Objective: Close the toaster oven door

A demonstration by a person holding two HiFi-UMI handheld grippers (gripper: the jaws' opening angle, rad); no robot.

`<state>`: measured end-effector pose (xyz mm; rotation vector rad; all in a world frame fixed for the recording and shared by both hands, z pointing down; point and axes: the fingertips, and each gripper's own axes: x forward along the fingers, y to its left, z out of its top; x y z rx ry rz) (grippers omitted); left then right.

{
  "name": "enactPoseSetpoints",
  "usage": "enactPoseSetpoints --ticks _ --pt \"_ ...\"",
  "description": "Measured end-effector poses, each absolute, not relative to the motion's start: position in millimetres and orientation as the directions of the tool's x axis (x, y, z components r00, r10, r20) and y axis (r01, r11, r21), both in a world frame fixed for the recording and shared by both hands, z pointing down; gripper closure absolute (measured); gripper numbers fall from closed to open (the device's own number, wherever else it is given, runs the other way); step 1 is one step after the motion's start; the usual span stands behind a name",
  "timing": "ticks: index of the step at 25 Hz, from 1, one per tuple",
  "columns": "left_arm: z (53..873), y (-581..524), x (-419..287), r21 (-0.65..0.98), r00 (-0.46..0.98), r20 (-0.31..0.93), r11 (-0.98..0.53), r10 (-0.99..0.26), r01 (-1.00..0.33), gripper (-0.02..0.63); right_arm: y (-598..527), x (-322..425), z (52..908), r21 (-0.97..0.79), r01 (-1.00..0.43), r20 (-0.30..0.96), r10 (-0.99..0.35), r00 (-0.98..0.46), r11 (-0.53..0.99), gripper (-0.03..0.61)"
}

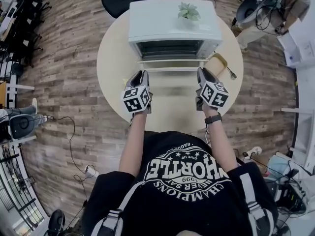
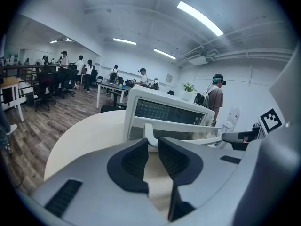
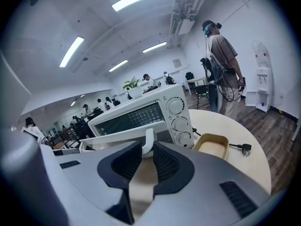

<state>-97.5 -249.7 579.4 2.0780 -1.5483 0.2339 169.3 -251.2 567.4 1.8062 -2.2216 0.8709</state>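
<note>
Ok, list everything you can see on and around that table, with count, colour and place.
table: one, beige, round, middle of the head view
toaster oven: one, white, far side of table, open
potted plant: one, green, on top of oven
tray: one, tan, on table right of oven
plug: one, black, on table beside tray
left tool: one, grey, jaws closed on door handle, left end
right tool: one, grey, jaws closed on door handle, right end

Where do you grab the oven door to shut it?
Grip the white handle on the front edge of the door, coming from the front. The door is folded down toward the person, so that bar sticks out nearest, with room for jaws around it.
</note>
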Motion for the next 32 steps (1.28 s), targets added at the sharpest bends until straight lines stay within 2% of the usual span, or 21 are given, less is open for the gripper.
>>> enactPoseSetpoints --ticks 32 --pt "556 -285 -99 0.264 0.299 0.409 -0.202 -0.862 -0.943 0.531 -286 167 545 -0.361 -0.921 0.411 -0.861 -0.299 0.148 0.481"
